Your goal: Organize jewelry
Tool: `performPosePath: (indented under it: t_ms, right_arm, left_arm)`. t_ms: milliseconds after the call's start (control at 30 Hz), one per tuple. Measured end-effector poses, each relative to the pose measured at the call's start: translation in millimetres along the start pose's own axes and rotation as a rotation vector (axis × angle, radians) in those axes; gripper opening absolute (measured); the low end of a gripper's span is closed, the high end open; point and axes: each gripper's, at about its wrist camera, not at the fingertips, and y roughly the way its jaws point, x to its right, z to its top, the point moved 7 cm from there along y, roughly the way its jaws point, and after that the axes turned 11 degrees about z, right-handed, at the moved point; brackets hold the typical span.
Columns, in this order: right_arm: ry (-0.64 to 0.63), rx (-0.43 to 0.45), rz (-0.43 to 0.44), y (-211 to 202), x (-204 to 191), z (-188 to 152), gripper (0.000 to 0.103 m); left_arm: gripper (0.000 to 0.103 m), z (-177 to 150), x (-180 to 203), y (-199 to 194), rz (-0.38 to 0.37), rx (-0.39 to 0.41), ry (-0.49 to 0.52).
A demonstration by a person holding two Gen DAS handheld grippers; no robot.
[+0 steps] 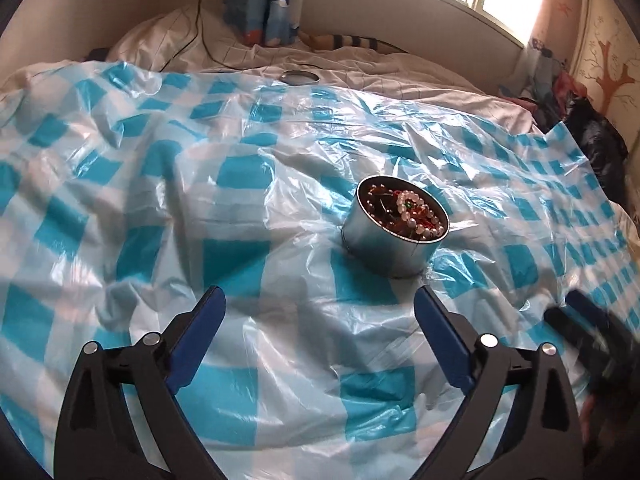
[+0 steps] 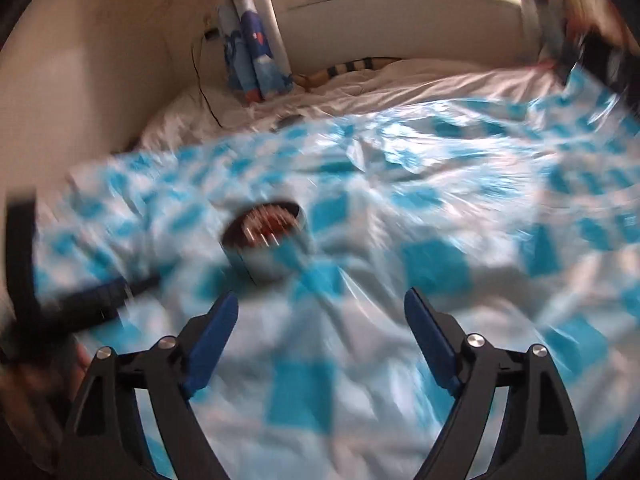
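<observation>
A round silver tin (image 1: 380, 246) stands without its lid on the blue-and-white checked plastic sheet (image 1: 240, 168). It is filled with jewelry; a pale bead bracelet (image 1: 412, 210) lies on top of reddish-brown pieces. My left gripper (image 1: 320, 304) is open and empty, short of the tin and slightly to its left. The right wrist view is blurred: the tin (image 2: 264, 264) sits ahead and left of my right gripper (image 2: 320, 304), which is open with nothing between its fingers. Each gripper shows as a dark blur at the edge of the other's view.
The tin's round lid (image 1: 298, 77) lies at the far edge of the sheet on the white bedding (image 1: 360, 60). A black cable (image 1: 200, 28) runs down the wall. Patterned curtains (image 1: 264, 4) hang by the window; dark clothes (image 1: 596, 140) lie at the right.
</observation>
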Motion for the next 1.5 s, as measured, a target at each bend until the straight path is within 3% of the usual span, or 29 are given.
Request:
performPosePath:
  t_ms: [233, 400, 1500]
  right_arm:
    - [-0.049, 0.022, -0.068, 11.1, -4.4, -6.0, 0.090]
    - [-0.062, 0.032, -0.087, 13.2, -5.4, -6.6, 0.093]
    - [-0.069, 0.033, -0.080, 10.2, -10.0, -6.1, 0.095]
  left_arm:
    - [0.095, 5.5, 10.2, -14.9, 0.088, 0.102, 0.094]
    - [0.095, 2.1, 16.9, -7.9, 0.098, 0.059, 0.140]
    - [0.095, -0.9, 18.8, -12.4, 0.111, 0.090, 0.163]
